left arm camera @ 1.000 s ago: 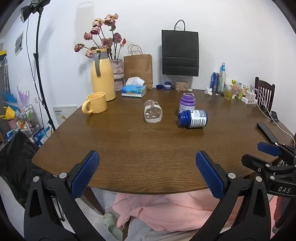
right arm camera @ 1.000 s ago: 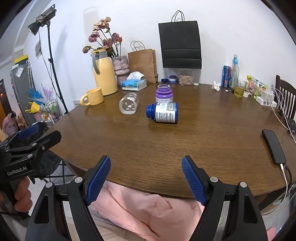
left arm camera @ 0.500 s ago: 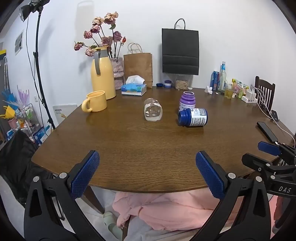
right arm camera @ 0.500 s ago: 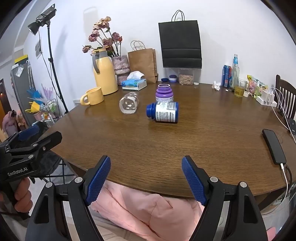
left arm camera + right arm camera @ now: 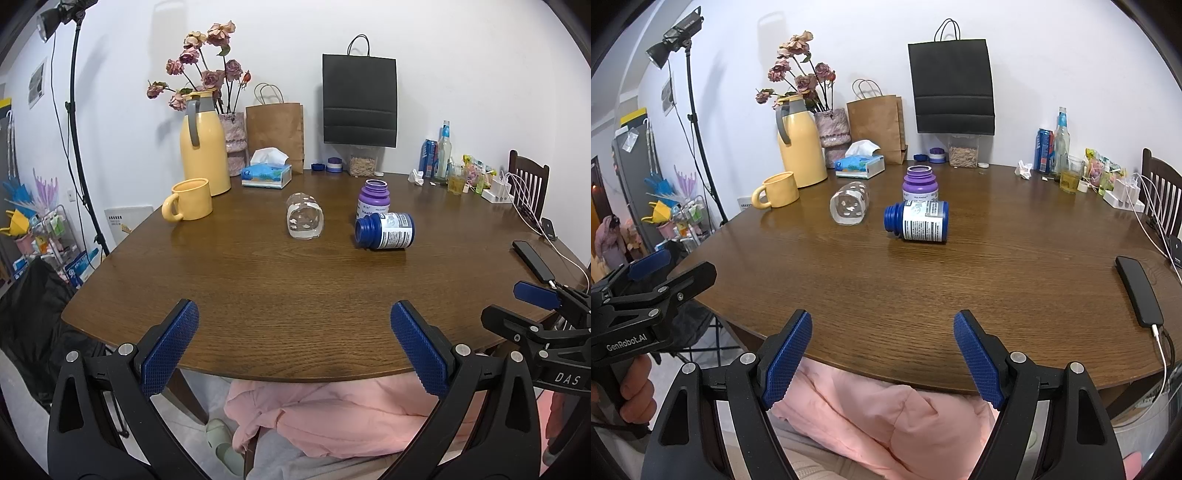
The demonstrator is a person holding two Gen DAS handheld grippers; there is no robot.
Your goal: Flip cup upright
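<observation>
A clear glass cup [image 5: 304, 220] with white spots lies on its side near the middle of the round wooden table [image 5: 280, 291], its open end facing me. It also shows in the right wrist view [image 5: 849, 208]. My left gripper [image 5: 293, 347] is open and empty at the table's near edge, far short of the cup. My right gripper [image 5: 882, 354] is open and empty at the near edge too. Each gripper shows at the side of the other's view.
A blue pill bottle [image 5: 385, 231] lies on its side right of the cup, a purple bottle [image 5: 373, 199] upright behind it. A yellow mug [image 5: 189, 199], yellow thermos [image 5: 204, 147], tissue box [image 5: 266, 173] and paper bags stand at the back. A black phone [image 5: 1138, 291] lies at the right edge.
Both grippers stay open and nearly still; the views have shifted only slightly. The cup and bottles have not moved.
</observation>
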